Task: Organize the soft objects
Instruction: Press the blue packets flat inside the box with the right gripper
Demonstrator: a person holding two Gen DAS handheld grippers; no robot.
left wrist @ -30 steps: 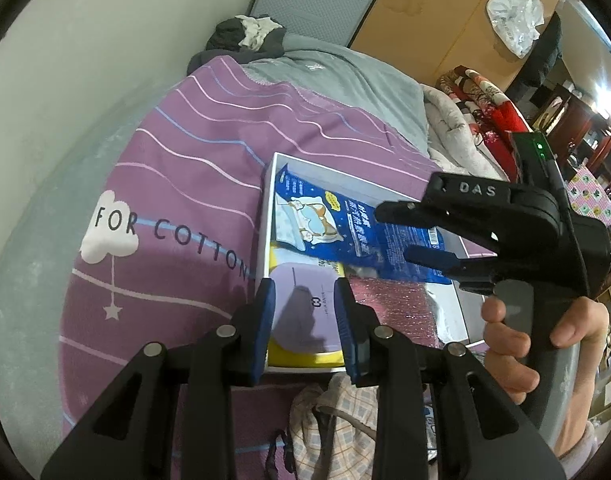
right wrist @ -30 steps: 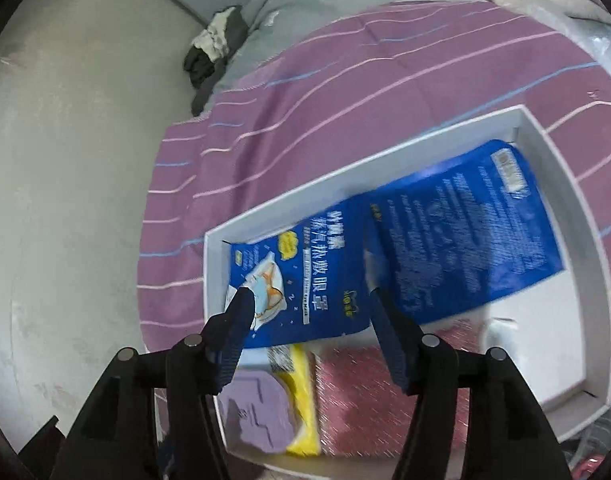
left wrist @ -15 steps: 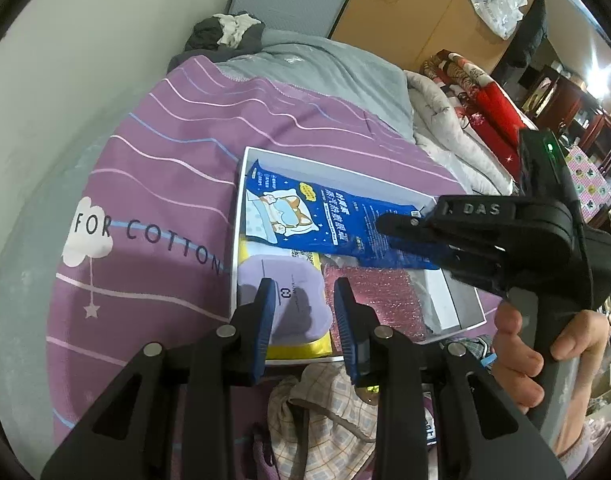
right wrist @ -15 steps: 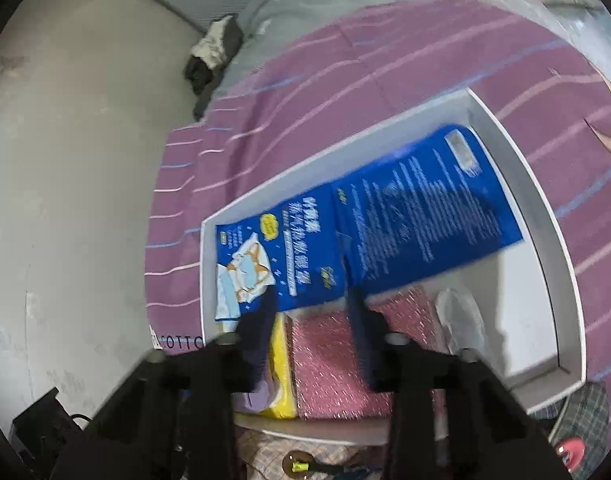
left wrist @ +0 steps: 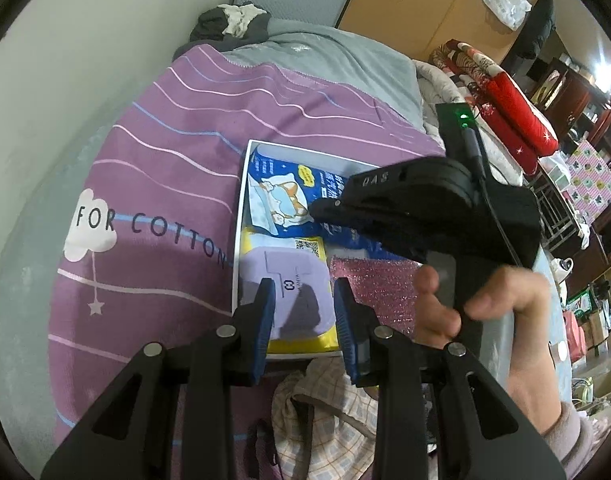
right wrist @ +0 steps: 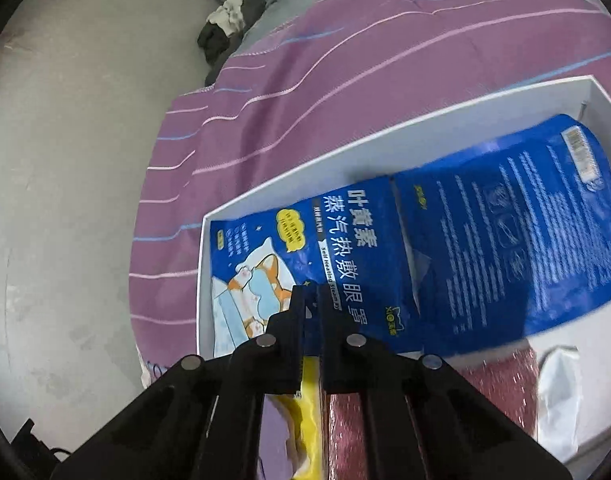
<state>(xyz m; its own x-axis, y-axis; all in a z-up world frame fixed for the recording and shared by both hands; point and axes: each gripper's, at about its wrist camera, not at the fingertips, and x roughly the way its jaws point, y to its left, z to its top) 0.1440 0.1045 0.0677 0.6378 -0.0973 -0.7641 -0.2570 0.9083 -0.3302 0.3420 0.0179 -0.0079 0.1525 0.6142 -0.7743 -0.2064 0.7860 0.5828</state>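
Observation:
A white box [right wrist: 345,148] lies on a purple striped blanket [left wrist: 177,152]. Inside it lie two blue eye-mask packets [right wrist: 337,248], the second one [right wrist: 513,220] to its right, a purple and yellow packet [left wrist: 293,288] and a pink glittery pouch [left wrist: 377,284]. My right gripper [right wrist: 311,300] is shut, its fingers closed on the lower edge of the left blue packet; it also shows in the left wrist view [left wrist: 325,210]. My left gripper [left wrist: 303,312] is open and empty, over the purple and yellow packet at the box's near edge.
A checked cloth [left wrist: 329,420] lies just in front of the box. A grey blanket [left wrist: 325,60] and dark clothes [left wrist: 229,24] lie at the far end of the bed. A wall [left wrist: 65,60] runs along the left. Red bedding [left wrist: 505,92] is piled at right.
My right gripper has closed from wide open onto the left blue packet and moved in closer. My left gripper has stayed open over the purple and yellow packet.

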